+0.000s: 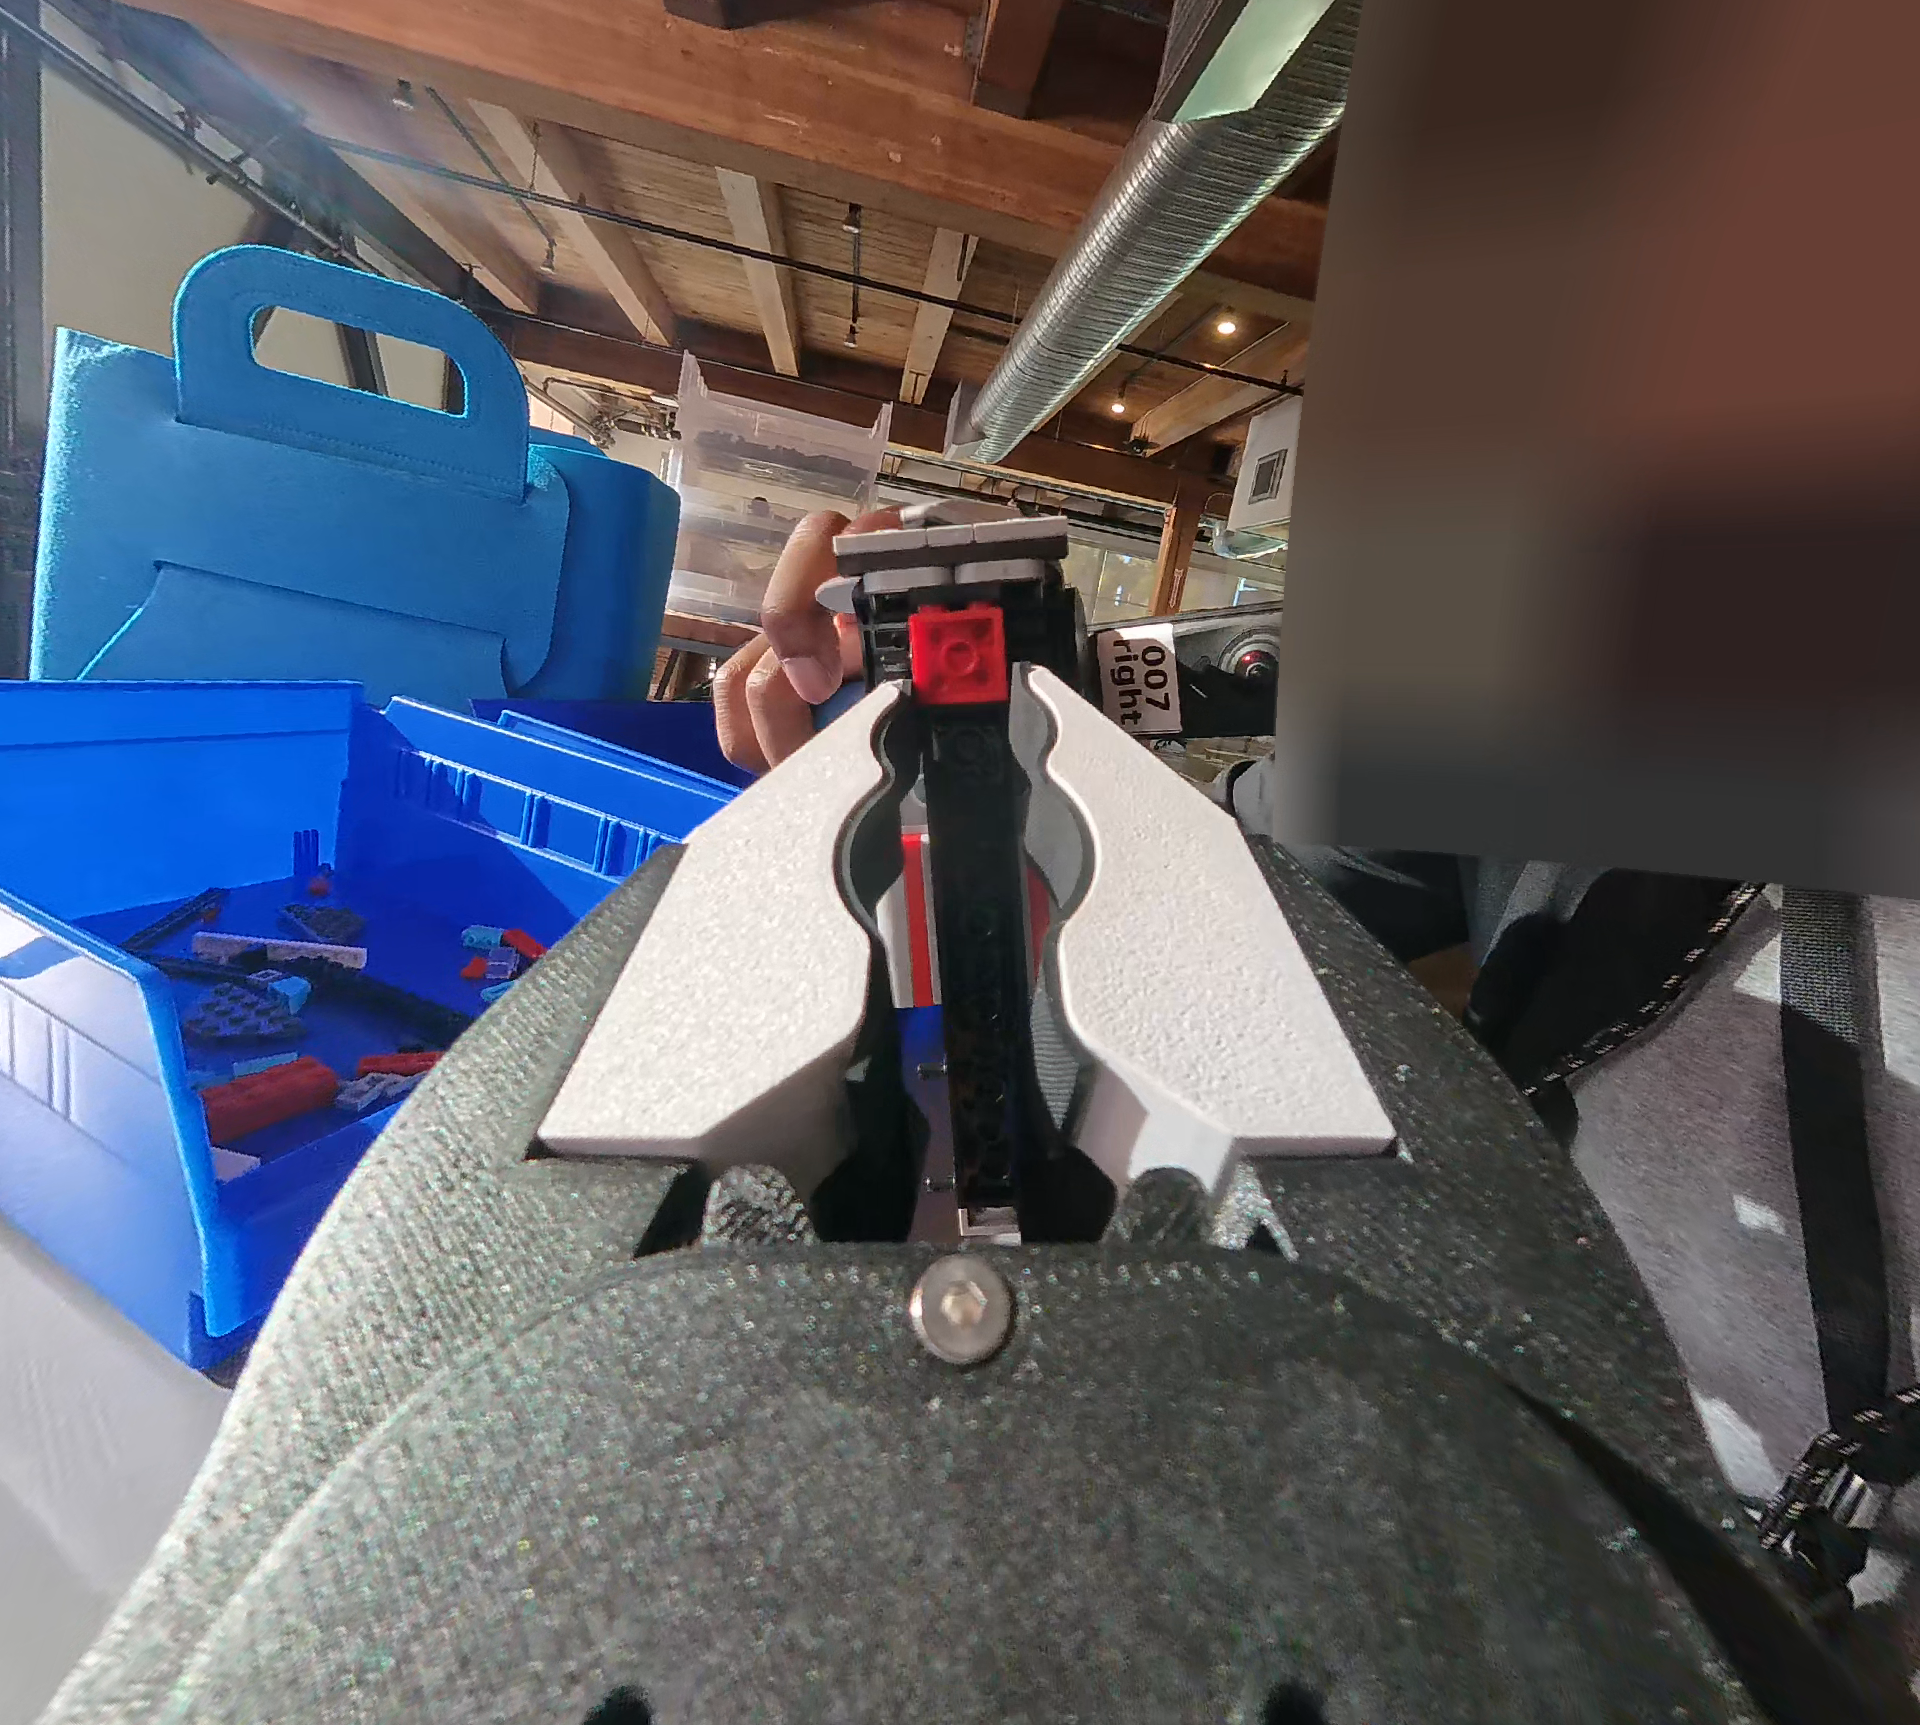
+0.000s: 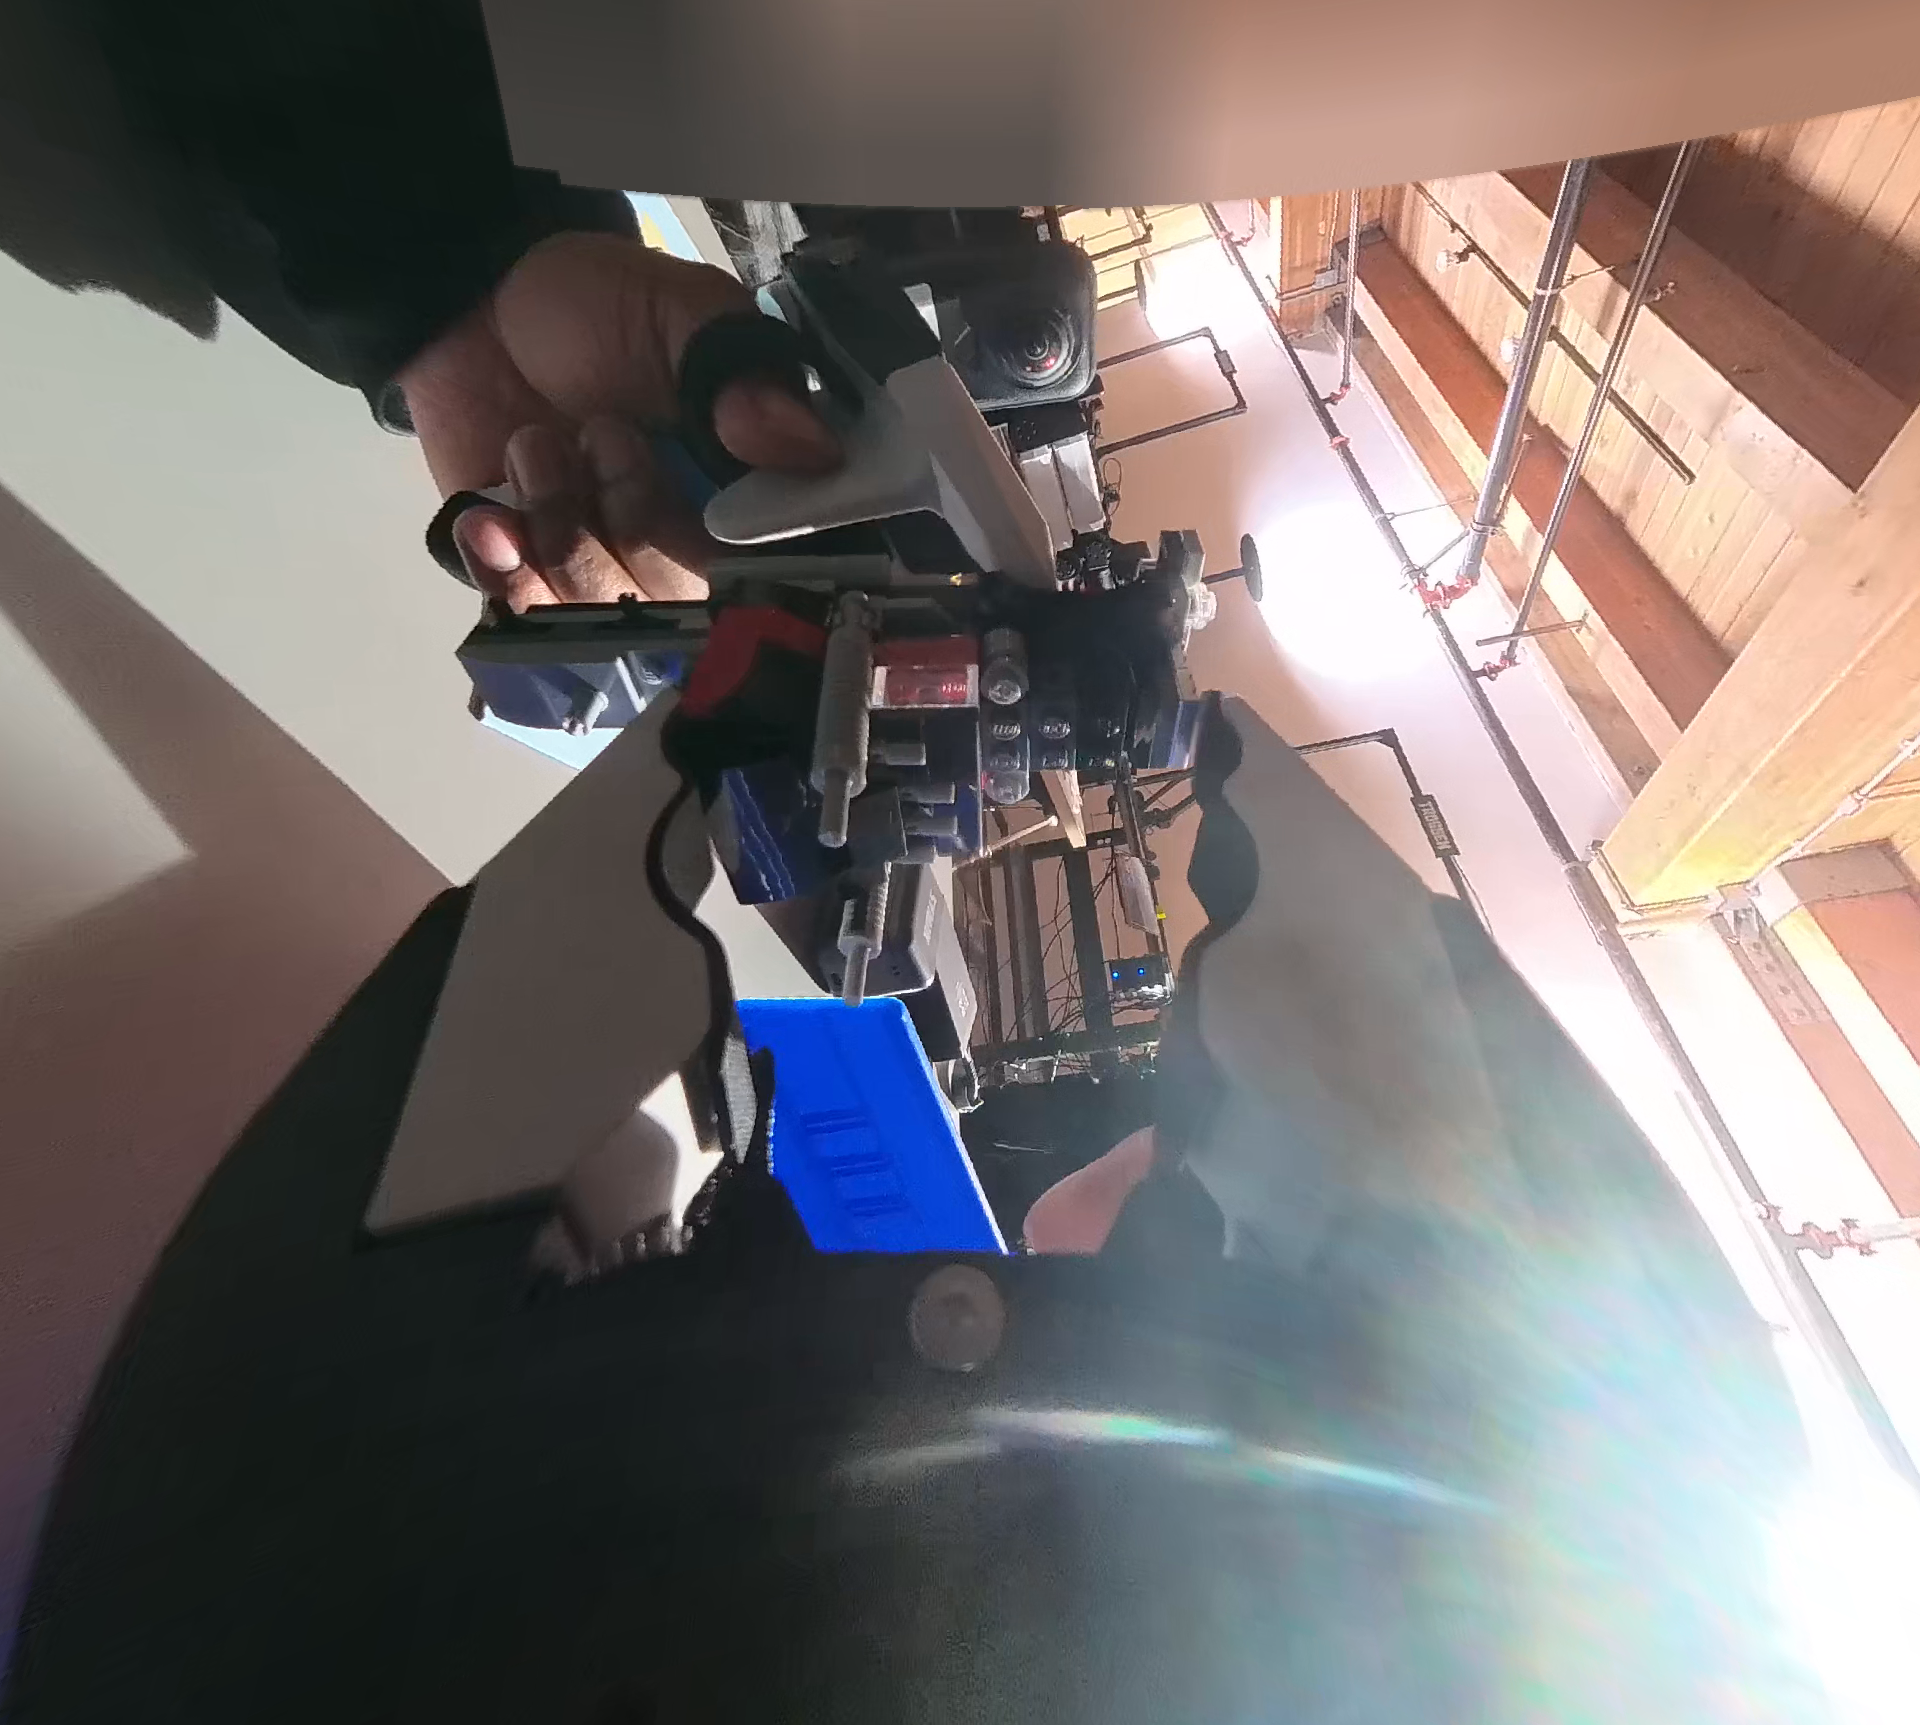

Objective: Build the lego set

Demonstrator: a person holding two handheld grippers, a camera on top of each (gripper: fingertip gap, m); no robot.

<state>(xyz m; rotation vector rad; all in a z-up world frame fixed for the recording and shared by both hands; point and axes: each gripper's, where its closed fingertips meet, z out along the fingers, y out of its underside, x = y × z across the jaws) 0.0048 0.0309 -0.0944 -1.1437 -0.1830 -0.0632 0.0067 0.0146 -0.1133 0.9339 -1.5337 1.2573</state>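
My left gripper (image 1: 961, 688) points upward and is shut on a partly built lego model (image 1: 966, 854). The model has a long black body, a red brick (image 1: 956, 657) at the fingertips and grey plates (image 1: 951, 545) at its far end. In the right wrist view the same model (image 2: 935, 688) lies sideways, black with red, blue and grey parts, held by the left gripper (image 2: 935, 470). My right gripper (image 2: 945, 719) is open wide, with its fingertips on either side of the model's end. I cannot tell whether they touch it. The right gripper's body (image 1: 1143, 678) shows behind the model.
A blue bin (image 1: 468, 792) with several loose lego pieces stands at the lower left and also shows in the right wrist view (image 2: 873, 1145). A blue felt bag (image 1: 312, 512) and a clear plastic container (image 1: 769, 470) stand behind it. A hand (image 2: 582, 408) holds the left gripper.
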